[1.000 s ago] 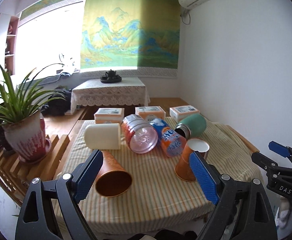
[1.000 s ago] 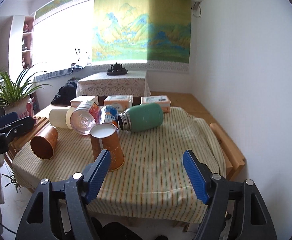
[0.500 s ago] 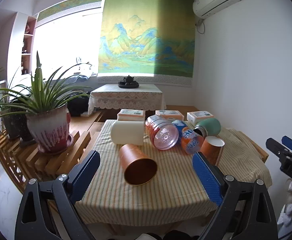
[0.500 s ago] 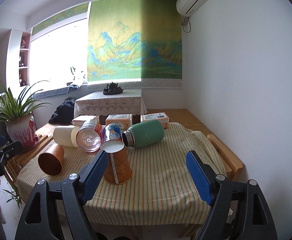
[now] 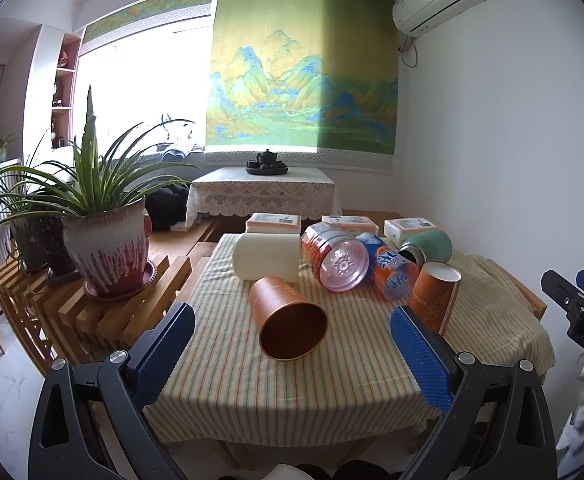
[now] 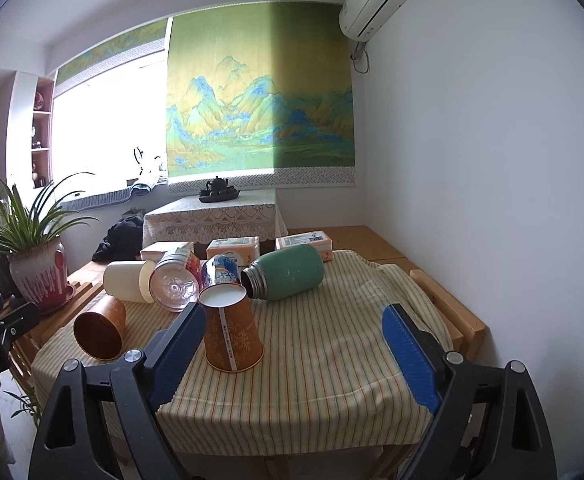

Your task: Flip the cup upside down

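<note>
An orange patterned paper cup stands upside down on the striped tablecloth, white base up; it also shows in the left wrist view. A copper cup lies on its side, mouth toward me; it shows in the right wrist view at the left. My left gripper is open and empty, held back from the table's front edge. My right gripper is open and empty, its left finger just in front of the paper cup.
A cream cylinder, a clear red bottle, a blue-orange soda bottle and a green flask lie on their sides behind the cups. Several boxes line the far edge. A potted plant stands on a wooden rack at left.
Both grippers have pulled back and away from the table, so the cups look smaller and farther. Nothing on the table has moved.
</note>
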A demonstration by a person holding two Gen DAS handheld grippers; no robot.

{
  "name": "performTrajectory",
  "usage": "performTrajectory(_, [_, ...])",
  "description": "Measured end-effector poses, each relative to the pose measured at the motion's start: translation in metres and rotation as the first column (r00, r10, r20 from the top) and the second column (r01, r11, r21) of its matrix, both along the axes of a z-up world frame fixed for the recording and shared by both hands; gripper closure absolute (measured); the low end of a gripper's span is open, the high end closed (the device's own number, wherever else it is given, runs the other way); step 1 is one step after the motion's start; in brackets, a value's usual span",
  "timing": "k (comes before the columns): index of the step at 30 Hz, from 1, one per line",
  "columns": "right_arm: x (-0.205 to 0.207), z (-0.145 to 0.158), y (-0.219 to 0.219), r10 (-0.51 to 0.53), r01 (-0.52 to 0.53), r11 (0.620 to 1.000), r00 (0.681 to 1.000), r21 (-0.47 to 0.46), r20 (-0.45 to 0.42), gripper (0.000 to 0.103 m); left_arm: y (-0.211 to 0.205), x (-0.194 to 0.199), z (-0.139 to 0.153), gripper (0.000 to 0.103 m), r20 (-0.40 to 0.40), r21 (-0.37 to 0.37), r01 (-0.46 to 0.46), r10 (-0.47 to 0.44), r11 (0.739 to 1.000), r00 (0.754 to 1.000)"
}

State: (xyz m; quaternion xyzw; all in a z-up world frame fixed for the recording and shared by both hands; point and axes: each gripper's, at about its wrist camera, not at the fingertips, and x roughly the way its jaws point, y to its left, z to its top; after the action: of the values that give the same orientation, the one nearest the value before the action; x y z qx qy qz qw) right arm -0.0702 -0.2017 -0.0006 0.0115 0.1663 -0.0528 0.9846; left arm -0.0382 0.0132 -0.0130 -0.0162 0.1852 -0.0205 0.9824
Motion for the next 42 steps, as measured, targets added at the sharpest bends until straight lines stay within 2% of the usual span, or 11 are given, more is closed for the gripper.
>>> performTrajectory(10, [0.006, -0.008, 0.002, 0.007, -0.007, 1.000, 1.000, 0.005, -0.003, 0.012, -0.008, 0.013, -0.007, 0.002, -0.009, 0.022, -0.008, 0.008, 1.000, 1.000])
performTrajectory(22, [0.010, -0.009, -0.001, -0.001, 0.001, 1.000, 1.000, 0.017, 0.004, 0.012, -0.001, 0.014, -0.003, 0.001, 0.057, -0.007, -0.076, 0.076, 0.997, 0.995])
performTrajectory(42, [0.015, -0.011, 0.004, 0.015, -0.015, 1.000, 1.000, 0.015, -0.012, 0.012, -0.001, 0.020, -0.005, 0.001, 0.038, -0.007, -0.066, 0.066, 0.998, 0.997])
